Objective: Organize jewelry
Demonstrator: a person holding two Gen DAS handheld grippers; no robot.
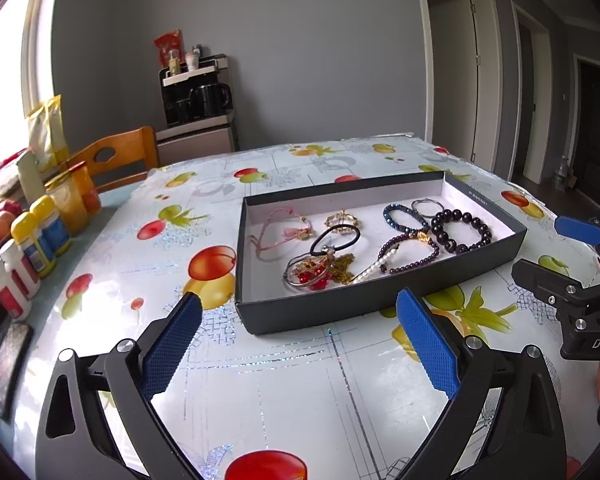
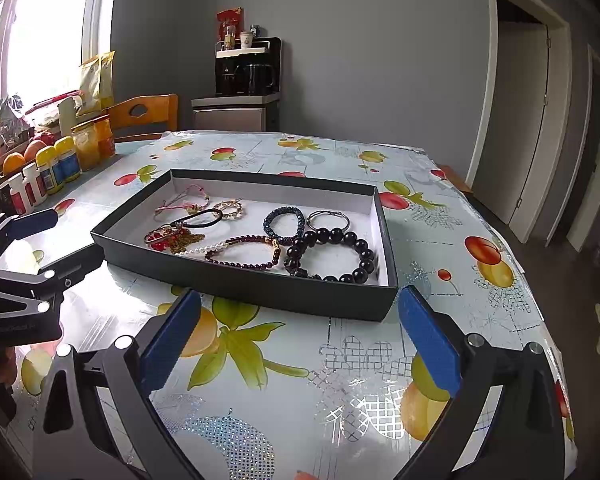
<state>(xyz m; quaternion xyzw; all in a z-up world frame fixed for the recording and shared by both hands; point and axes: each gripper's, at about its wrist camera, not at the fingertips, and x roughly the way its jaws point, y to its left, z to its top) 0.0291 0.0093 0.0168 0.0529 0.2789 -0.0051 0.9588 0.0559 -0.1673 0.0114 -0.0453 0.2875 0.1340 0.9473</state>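
Your left gripper hangs over the fruit-print tablecloth with its jaws spread wide and nothing between them. Your right gripper is the same: jaws wide apart, holding nothing. Both sit short of the dark shallow tray, whose near wall lies just beyond the fingertips in each wrist view.

Seen from the left wrist, the jewelry lies inside the tray, ahead of the jaws. The large black bead bracelet is ahead and right of your right-hand pad, with the thin silver hoop just behind it and the blue bead bracelet touching the hoop's left side. The purple bead bracelet overlaps a short pearl strand. Ahead, between the jaws, a black hair tie lies across a tangle of red beads, gold chain and a metal ring; you cannot tell how many pieces make up that heap. The gold bracelet and pink cord bracelet sit farther back, toward the left.

In the left view, your right gripper is cut off at the frame's right edge. The bottles and jars far left of the jaws are blurred, labels unreadable.
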